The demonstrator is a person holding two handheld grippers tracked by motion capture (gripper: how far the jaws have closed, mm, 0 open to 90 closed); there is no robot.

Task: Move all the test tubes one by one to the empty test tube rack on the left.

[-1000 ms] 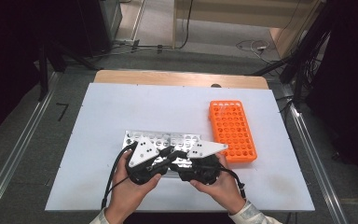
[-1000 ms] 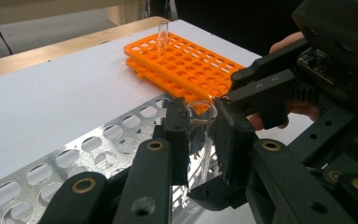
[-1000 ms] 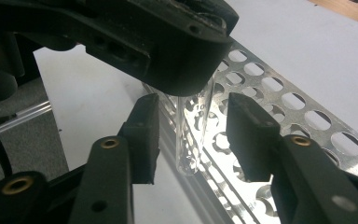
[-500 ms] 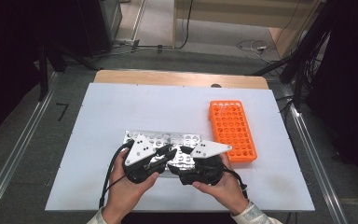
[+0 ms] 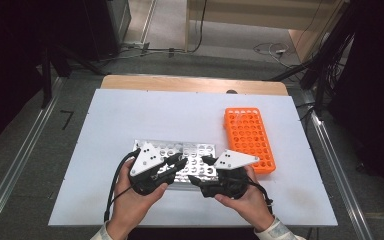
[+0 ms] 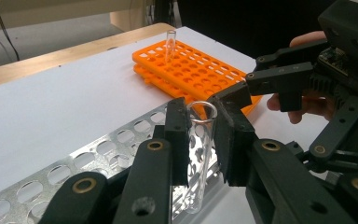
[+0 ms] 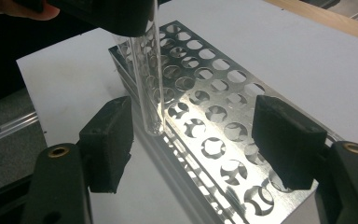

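My left gripper (image 6: pixel 200 135) is shut on a clear glass test tube (image 6: pixel 199 158), held upright just above the silver metal rack (image 6: pixel 98 154). In the right gripper view the tube (image 7: pixel 149 93) hangs from the left gripper's jaws over the metal rack's (image 7: pixel 186 186) near corner. My right gripper (image 7: pixel 193 135) is open. Its jaws have just been opening; the tube's lower end stands between them, close to one pad, touching neither. In the high view the left gripper (image 5: pixel 177 162) and right gripper (image 5: pixel 200 170) meet over the metal rack (image 5: pixel 190 150).
An orange tube rack (image 5: pixel 250 137) lies to the right of the metal one, with one glass tube (image 6: pixel 171 44) standing in a far hole. Both racks rest on a white board (image 5: pixel 130 115) over a wooden table edge (image 5: pixel 190 82).
The right gripper's jaws have parted and let go of the tube. It has drawn slightly to the right. The left gripper keeps its hold and has hardly moved.
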